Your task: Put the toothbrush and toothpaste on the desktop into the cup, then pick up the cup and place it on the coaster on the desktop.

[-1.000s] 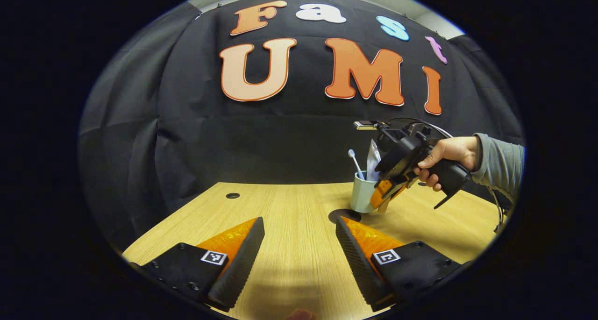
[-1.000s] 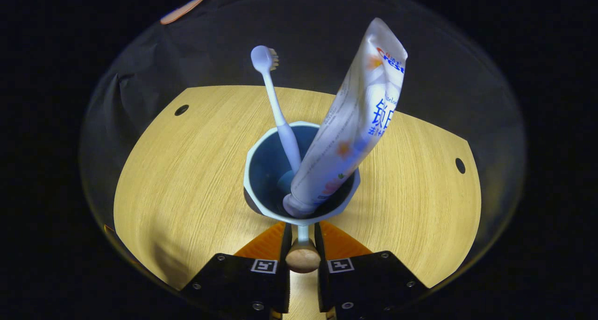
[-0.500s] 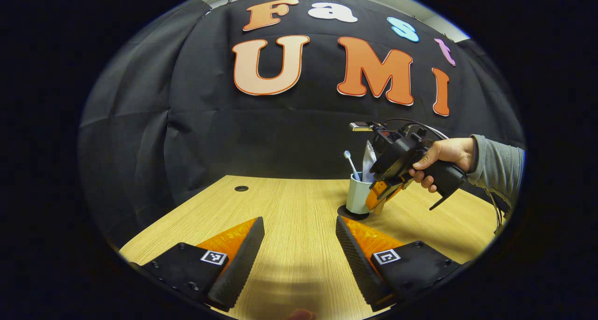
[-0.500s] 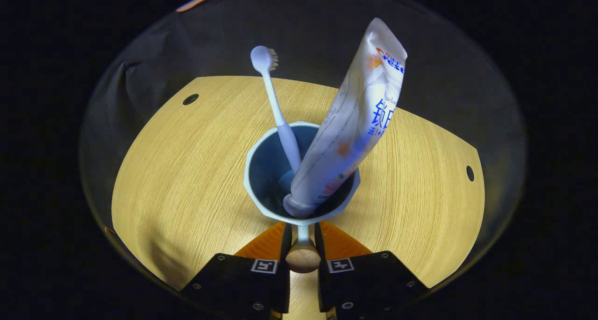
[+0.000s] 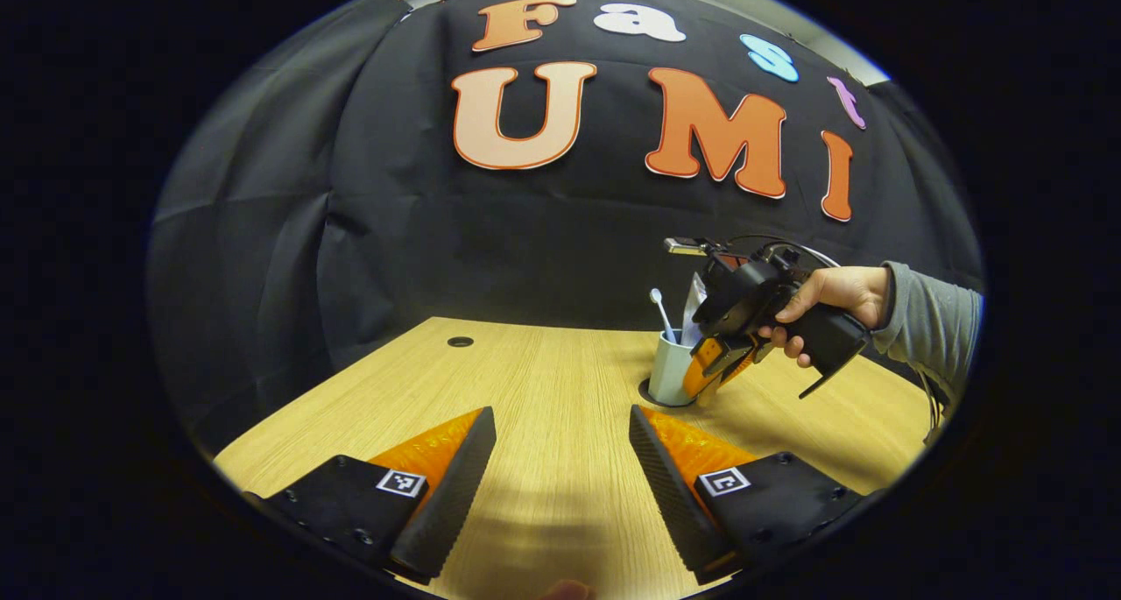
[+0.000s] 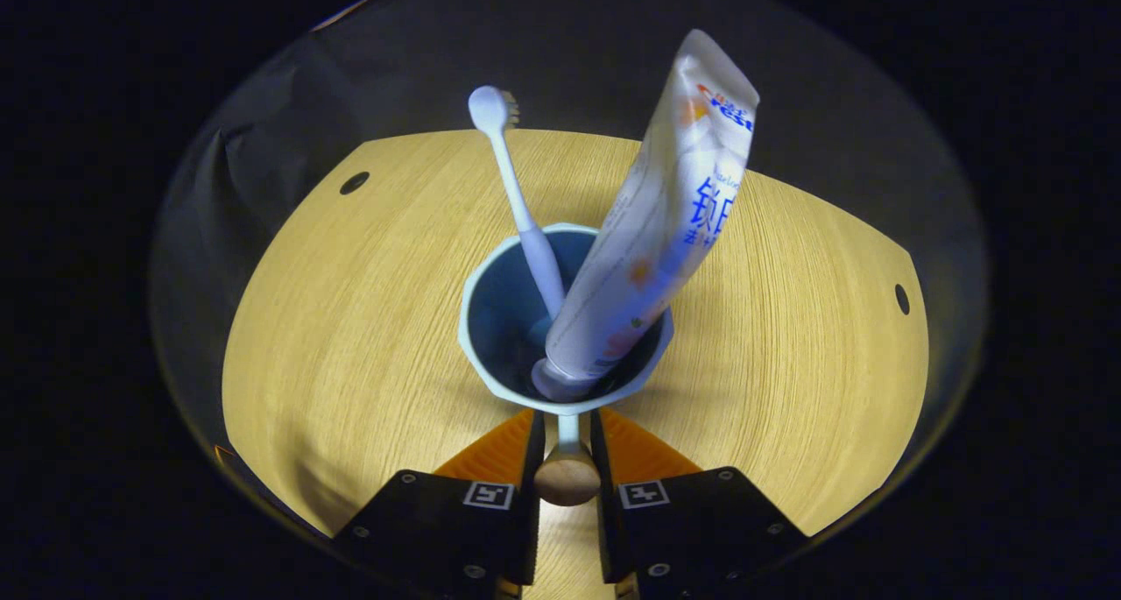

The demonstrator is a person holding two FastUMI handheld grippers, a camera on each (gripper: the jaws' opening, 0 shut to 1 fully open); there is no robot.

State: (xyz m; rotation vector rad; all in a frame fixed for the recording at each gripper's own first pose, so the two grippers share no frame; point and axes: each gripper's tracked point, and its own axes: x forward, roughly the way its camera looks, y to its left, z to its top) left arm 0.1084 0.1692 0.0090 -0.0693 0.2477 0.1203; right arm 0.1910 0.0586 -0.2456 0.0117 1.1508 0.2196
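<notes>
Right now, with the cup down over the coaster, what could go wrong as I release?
The right claw pinches the cup's handle; opening with a sideways pull could drag the cup off the coaster. The toothpaste leans tall over the rim, so a jolt might tip it out.

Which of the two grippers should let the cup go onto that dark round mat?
Right. The right gripper already pinches the pale blue cup by its handle, over the dark round coaster. The left gripper is open, farther off.

The left gripper (image 5: pixel 560 469) hangs wide open above the wooden desktop (image 5: pixel 543 390). Farther off, a hand (image 5: pixel 832 298) holds the right gripper (image 5: pixel 714 372) against the cup (image 5: pixel 670 374), which stands on the dark coaster (image 5: pixel 648 394) with the toothbrush (image 5: pixel 659 311) inside.
</notes>
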